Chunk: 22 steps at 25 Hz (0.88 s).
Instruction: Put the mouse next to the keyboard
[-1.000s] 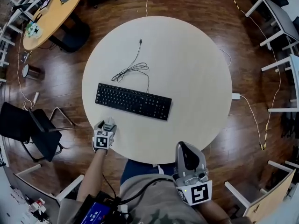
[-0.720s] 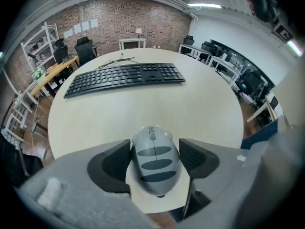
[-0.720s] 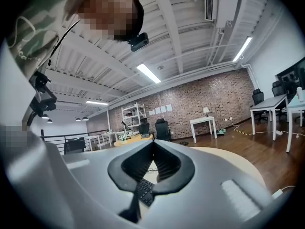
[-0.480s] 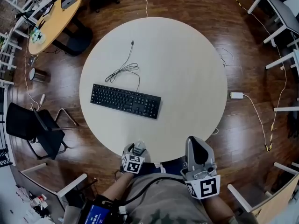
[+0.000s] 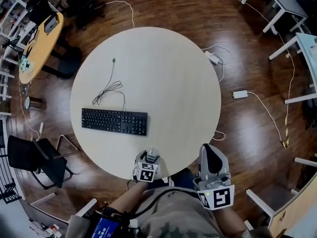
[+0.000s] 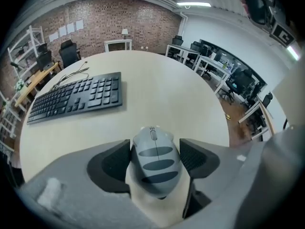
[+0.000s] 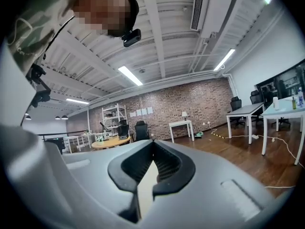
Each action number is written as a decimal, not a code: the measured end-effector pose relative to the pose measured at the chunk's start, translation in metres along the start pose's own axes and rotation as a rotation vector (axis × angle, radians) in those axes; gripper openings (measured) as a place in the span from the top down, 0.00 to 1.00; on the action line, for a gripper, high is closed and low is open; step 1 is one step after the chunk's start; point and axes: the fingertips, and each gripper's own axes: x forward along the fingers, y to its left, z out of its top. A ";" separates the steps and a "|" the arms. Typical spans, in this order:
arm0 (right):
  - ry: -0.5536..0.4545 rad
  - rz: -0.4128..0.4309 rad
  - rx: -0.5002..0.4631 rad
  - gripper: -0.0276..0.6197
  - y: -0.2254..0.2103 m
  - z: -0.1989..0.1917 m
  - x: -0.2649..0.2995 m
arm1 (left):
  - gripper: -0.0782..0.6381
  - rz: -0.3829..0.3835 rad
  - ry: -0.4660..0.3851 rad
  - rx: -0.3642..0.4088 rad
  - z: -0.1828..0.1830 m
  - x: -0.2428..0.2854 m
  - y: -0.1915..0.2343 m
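Note:
A grey mouse point(image 6: 154, 160) with darker stripes sits between the two dark pads of my left gripper point(image 6: 155, 160), which is shut on it. In the head view that left gripper point(image 5: 150, 157) hangs over the near edge of the round table point(image 5: 163, 83). The black keyboard point(image 5: 114, 121) lies on the table's left half, its cable point(image 5: 110, 87) coiled behind it; in the left gripper view the keyboard point(image 6: 74, 96) lies ahead and to the left. My right gripper point(image 5: 211, 163) is held off the table at the near right, jaws shut with nothing between them point(image 7: 151, 165).
A wooden side table point(image 5: 38, 39) stands at the far left and a black chair point(image 5: 34, 155) at the near left. Cables and a power brick point(image 5: 239, 94) lie on the wood floor to the right, and white desks point(image 5: 277, 4) stand at the far right.
My left gripper with the mouse has swung from the table's near-left edge to its near middle edge. The view has shifted, so the table and keyboard sit further left.

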 end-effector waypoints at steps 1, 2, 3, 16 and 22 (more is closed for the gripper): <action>-0.001 -0.014 0.001 0.95 -0.007 0.000 -0.002 | 0.42 -0.009 -0.026 0.021 0.015 0.008 -0.007; -0.001 -0.027 0.002 0.95 -0.013 0.000 -0.005 | 0.42 -0.018 -0.046 0.033 0.030 0.016 -0.014; 0.002 -0.039 0.002 0.95 -0.019 0.000 -0.008 | 0.42 -0.028 -0.055 0.036 0.043 0.023 -0.022; 0.024 -0.202 0.036 0.95 -0.076 -0.004 -0.040 | 0.41 -0.080 -0.154 0.090 0.199 0.096 -0.071; 0.017 -0.172 0.041 0.95 -0.062 -0.001 -0.044 | 0.41 -0.108 -0.175 0.074 0.199 0.089 -0.079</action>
